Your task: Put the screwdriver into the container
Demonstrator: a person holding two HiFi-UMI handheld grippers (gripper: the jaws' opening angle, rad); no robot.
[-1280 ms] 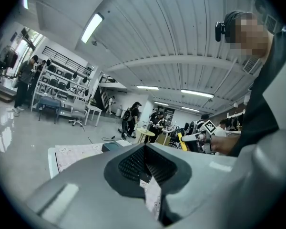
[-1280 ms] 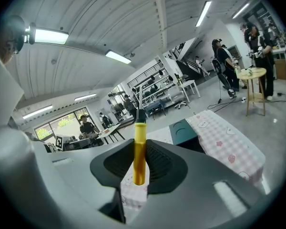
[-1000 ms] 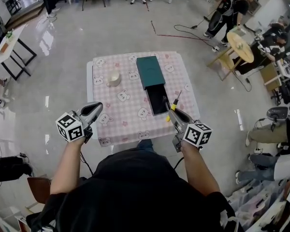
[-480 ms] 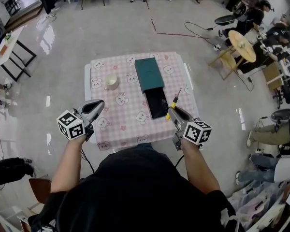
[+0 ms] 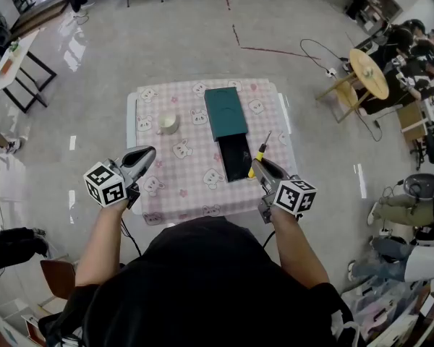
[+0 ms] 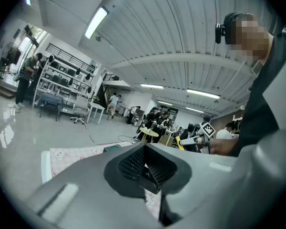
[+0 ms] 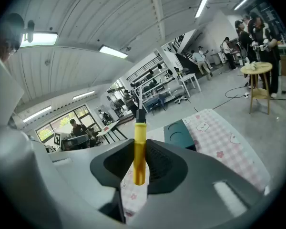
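Your right gripper (image 7: 139, 168) has its jaws clamped on the yellow handle of the screwdriver (image 7: 139, 142), with the shaft pointing away from you. Swing it left over the open dark container (image 5: 235, 157) just beside it on the surface (image 5: 177, 176). Line it up lengthwise, lower it, then release. The left gripper (image 6: 144, 165) has its jaws together and empty.

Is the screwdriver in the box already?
No, the right tool is gripping the yellow screwdriver in the air, beside the box and not in it.
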